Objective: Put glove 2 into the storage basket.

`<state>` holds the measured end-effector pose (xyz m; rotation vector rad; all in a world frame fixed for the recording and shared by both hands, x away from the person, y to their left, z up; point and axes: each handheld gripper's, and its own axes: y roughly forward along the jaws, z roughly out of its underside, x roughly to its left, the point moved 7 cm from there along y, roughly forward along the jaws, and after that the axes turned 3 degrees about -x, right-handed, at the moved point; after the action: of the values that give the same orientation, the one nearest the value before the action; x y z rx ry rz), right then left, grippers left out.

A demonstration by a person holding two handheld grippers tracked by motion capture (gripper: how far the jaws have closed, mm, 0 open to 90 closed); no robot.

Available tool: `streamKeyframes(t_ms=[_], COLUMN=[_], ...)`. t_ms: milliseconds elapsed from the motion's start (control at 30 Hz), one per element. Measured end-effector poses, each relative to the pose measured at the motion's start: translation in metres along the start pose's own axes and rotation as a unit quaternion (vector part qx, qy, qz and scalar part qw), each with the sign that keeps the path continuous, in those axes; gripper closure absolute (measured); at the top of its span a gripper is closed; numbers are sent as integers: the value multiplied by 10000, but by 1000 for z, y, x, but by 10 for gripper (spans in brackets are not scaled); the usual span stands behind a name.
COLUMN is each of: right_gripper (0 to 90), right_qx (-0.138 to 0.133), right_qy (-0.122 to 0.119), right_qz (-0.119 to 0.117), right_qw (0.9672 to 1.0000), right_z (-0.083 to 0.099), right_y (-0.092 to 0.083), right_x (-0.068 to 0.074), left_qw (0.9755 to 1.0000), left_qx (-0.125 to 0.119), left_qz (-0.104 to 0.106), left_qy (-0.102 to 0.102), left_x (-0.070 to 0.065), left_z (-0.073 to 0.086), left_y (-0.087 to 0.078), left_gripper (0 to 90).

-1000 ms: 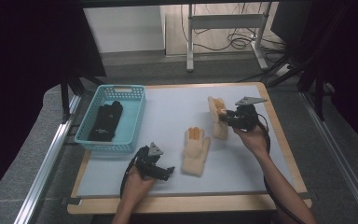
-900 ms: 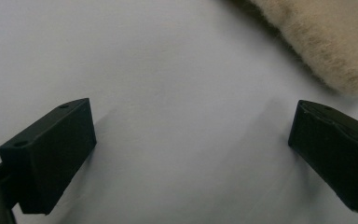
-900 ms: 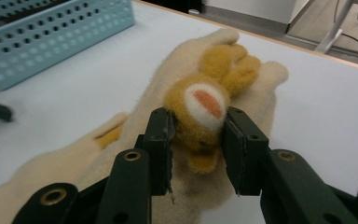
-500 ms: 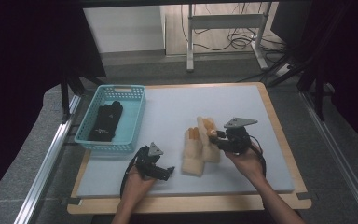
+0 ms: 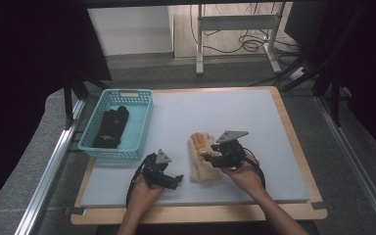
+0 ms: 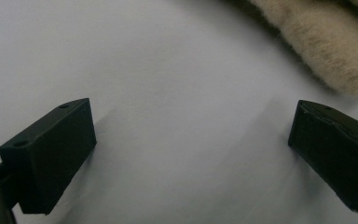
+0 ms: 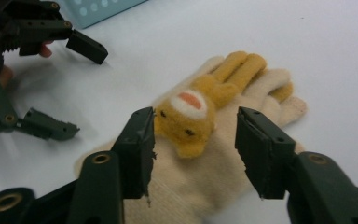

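Black gloves (image 5: 110,128) lie in the basket (image 5: 142,132) at left; cream gloves (image 5: 203,159) are stacked mid-table, right gripper (image 5: 209,157) just opening over them, left gripper (image 5: 175,180) spread empty.

White table (image 5: 254,112): teal basket (image 5: 139,128), cream gloves (image 5: 203,161)

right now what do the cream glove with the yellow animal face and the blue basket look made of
The cream glove with the yellow animal face looks like soft knitted wool or fleece: fuzzy matt surface, fine ribbing near the cuff. The face seems to be felted wool, dense and nubbly. The light blue rectangular basket looks like moulded plastic: smooth thin walls pierced by regular holes, though I can't be certain.
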<state>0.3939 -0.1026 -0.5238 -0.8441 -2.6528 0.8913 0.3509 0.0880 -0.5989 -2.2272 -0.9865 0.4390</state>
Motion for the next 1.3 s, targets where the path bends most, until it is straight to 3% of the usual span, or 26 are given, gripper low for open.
streamKeyframes(t_ms=[133, 200, 333, 433, 467, 567, 700, 900, 1033, 1200, 1300], right_gripper=[439, 438, 439, 496, 533, 591, 603, 603, 601, 566, 510], right_qx=[-108, -124, 108, 251, 252, 169, 114, 59, 127, 293, 230], right_qy=[-233, -417, -987, -1141, -1228, -1067, -943, -438, -221, 56, 82], right_qz=[-370, -645, -786, -929, -868, -802, -521, -136, 104, 134, 104], right_qw=[9990, 9970, 9920, 9888, 9883, 9909, 9941, 9989, 9996, 9995, 9996], right_z=[-3, -4, -2, 3, 4, 2, -6, -19, -16, 0, 3], right_y=[0, 5, 22, 32, 33, 28, 14, -2, 6, 28, 31], right_x=[-4, -2, -1, -1, -2, -1, 5, 13, 13, 11, 10], left_qw=[10000, 10000, 10000, 10000, 10000, 10000, 10000, 10000, 10000, 10000, 10000], left_qx=[1, 0, -1, 11, 11, -1, 2, -4, 2, -1, -2], left_qz=[1, 0, -1, 6, 6, 0, 0, 0, 0, -1, 0], left_qy=[-1, -1, 0, 10, 9, -5, 2, -8, 0, -1, -2], left_x=[0, 0, 0, 0, 0, 0, 0, 0, 0, 0, 0], left_z=[0, 0, 0, 0, 0, 0, 0, 0, 0, 0, 0], left_y=[0, 0, 0, 0, 0, 0, 0, 0, 0, 0, 0], left_gripper=[10, 10, 10, 10, 10, 10, 10, 10, 10, 10, 10])
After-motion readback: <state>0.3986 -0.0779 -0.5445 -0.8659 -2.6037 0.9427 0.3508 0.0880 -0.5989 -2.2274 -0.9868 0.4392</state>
